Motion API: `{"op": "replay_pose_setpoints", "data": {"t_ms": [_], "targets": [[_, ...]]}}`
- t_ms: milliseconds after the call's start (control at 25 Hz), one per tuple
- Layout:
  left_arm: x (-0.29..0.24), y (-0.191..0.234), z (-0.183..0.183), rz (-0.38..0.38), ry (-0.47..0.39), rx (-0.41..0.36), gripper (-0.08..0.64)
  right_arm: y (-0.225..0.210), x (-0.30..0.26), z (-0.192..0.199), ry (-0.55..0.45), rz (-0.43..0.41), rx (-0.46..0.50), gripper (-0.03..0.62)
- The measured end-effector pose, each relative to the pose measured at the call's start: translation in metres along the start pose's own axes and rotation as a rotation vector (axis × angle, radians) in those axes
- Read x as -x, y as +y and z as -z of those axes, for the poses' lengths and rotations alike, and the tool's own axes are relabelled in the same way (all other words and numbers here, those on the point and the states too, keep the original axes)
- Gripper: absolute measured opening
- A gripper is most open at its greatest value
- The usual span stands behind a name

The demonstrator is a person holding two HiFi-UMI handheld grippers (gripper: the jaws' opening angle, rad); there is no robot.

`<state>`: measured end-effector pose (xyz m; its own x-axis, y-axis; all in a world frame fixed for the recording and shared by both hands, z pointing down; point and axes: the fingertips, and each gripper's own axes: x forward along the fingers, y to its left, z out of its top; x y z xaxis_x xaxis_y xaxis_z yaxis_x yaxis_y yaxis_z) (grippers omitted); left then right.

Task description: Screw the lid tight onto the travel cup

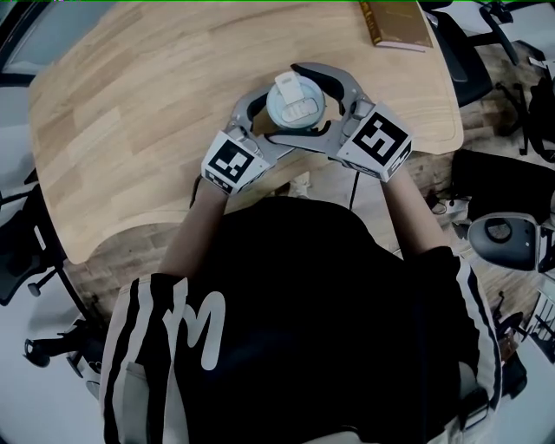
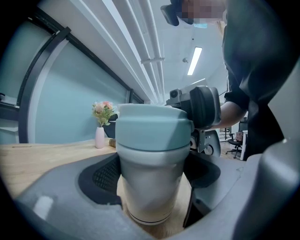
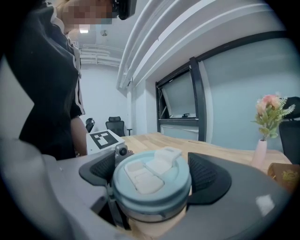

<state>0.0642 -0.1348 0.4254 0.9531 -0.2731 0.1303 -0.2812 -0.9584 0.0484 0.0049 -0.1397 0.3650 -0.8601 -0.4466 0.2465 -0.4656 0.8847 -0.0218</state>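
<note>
The travel cup [image 1: 295, 102] stands upright near the front edge of the wooden table [image 1: 130, 113], with its pale blue lid [image 1: 296, 95] on top. My left gripper [image 1: 276, 121] comes in from the left. In the left gripper view its dark pads [image 2: 104, 176] hold the cup's cream body [image 2: 152, 187] below the lid [image 2: 152, 129]. My right gripper [image 1: 310, 102] comes in from the right at a higher level. In the right gripper view its pads [image 3: 208, 177] press the rim of the lid [image 3: 152, 180], whose flip tab faces up.
A brown book [image 1: 395, 24] lies at the table's far right edge. A pink vase of flowers [image 2: 101, 136] stands on the table farther off. Office chairs [image 1: 473, 61] and gear crowd the floor to the right. The person's torso is close behind the grippers.
</note>
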Motion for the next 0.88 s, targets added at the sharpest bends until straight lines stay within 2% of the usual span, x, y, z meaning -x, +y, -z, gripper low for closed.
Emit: {"op": "replay_pose_setpoints", "data": {"t_ms": [440, 880], "targets": [[0.000, 0.000, 0.000, 0.003, -0.004, 0.003, 0.414, -0.002, -0.001, -0.001, 0.021, 0.110, -0.010, 0.482], [-0.002, 0.000, -0.001, 0.002, -0.013, 0.003, 0.414, -0.011, 0.002, -0.001, -0.013, 0.275, -0.049, 0.480]]}}
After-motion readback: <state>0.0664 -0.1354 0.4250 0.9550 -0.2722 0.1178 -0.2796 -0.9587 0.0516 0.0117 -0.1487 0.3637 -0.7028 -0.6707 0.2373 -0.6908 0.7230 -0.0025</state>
